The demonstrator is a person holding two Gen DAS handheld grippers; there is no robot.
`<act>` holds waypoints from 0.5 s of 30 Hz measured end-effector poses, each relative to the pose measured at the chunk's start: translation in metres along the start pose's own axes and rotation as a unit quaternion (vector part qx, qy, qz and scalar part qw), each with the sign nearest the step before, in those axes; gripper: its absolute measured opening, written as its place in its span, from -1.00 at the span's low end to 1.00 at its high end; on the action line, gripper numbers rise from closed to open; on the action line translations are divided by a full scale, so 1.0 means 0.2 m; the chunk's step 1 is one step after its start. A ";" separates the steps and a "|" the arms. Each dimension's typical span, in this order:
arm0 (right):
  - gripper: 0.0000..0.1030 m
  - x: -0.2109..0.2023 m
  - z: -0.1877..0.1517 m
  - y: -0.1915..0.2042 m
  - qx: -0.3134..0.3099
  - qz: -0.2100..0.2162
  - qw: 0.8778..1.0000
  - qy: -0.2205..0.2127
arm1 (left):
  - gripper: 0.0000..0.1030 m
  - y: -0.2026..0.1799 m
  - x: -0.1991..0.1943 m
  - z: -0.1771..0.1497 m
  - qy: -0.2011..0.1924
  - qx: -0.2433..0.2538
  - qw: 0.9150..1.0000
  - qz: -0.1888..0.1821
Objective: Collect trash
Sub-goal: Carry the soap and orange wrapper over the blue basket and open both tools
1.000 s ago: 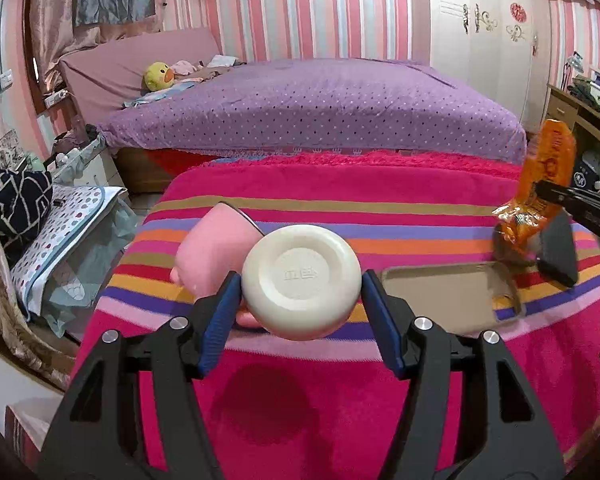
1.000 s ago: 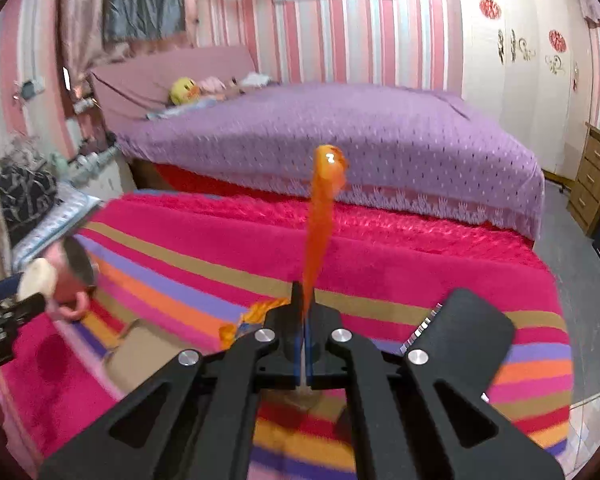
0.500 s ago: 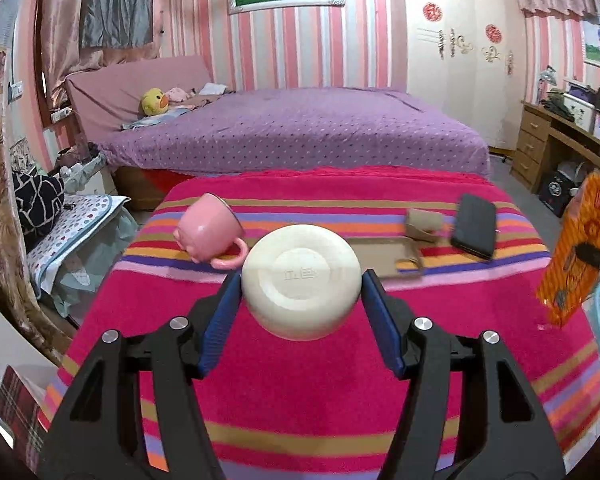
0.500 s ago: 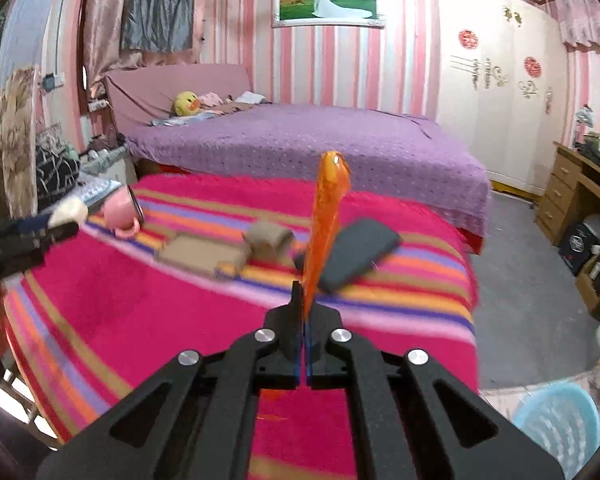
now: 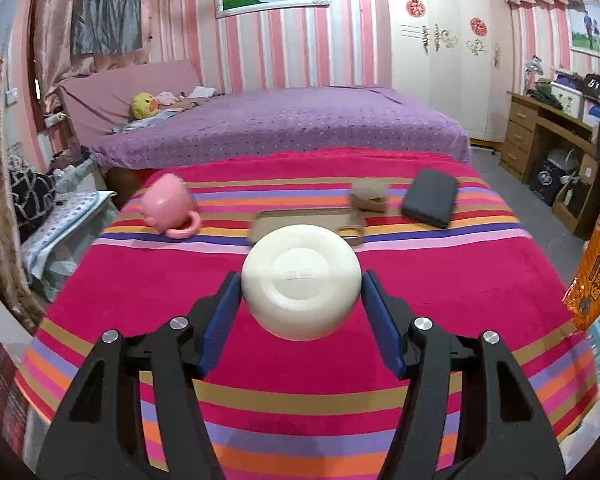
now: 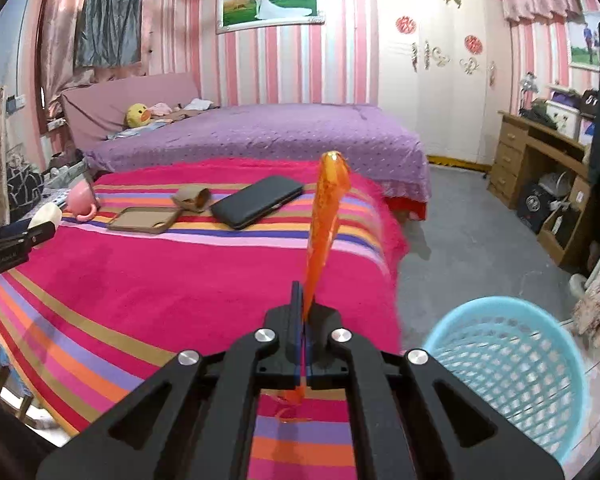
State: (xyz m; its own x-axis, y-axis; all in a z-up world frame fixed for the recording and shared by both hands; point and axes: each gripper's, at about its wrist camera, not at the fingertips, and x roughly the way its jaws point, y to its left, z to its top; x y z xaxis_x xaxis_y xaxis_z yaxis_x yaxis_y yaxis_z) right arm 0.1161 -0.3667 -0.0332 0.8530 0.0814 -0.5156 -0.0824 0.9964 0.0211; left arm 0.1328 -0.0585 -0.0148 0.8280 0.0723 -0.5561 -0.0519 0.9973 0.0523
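Right gripper [image 6: 302,312] pinching the orange wrapper [image 6: 325,216] at its bottom edge, light and floppy, just left of the blue basket [image 6: 512,364]; left gripper [image 5: 300,308] clamps a rigid white tub [image 5: 300,280].

1. Striped blanket [image 5: 440,264] in pink, orange and purple bands, covering the near surface.
2. Pink mug [image 5: 168,204] tipped on its side, far left.
3. Tan phone case [image 6: 144,219] lying flat mid-way, crumpled brown thing [image 6: 192,198] just behind it.
4. Black wallet [image 6: 256,201] flat, just right of that.
5. Blue mesh basket [image 6: 508,372] on the grey floor [image 6: 472,240], off the right edge.
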 end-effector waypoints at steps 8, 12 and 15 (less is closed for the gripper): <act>-0.99 -0.12 -0.01 -0.44 0.040 -0.046 0.998 -0.014 | 0.17 -0.50 -0.06 0.02 -0.034 0.057 0.996 -0.054; -0.99 -0.15 -0.03 -0.59 0.032 -0.090 0.995 -0.001 | 0.17 -0.79 -0.07 0.02 -0.025 0.071 0.992 -0.105; -0.99 -0.16 -0.07 -0.69 0.018 -0.108 0.994 0.011 | 0.17 -1.02 -0.06 -0.01 -0.007 0.086 0.986 -0.144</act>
State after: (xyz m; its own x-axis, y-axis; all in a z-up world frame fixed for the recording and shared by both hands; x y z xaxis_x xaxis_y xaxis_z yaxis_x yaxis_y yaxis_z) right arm 0.0919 -0.5072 -0.0316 0.8377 -0.1343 -0.5293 0.1197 0.9909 -0.0620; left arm 0.1325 -0.2636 -0.0201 0.8027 -0.2151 -0.5563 0.2805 0.9593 0.0338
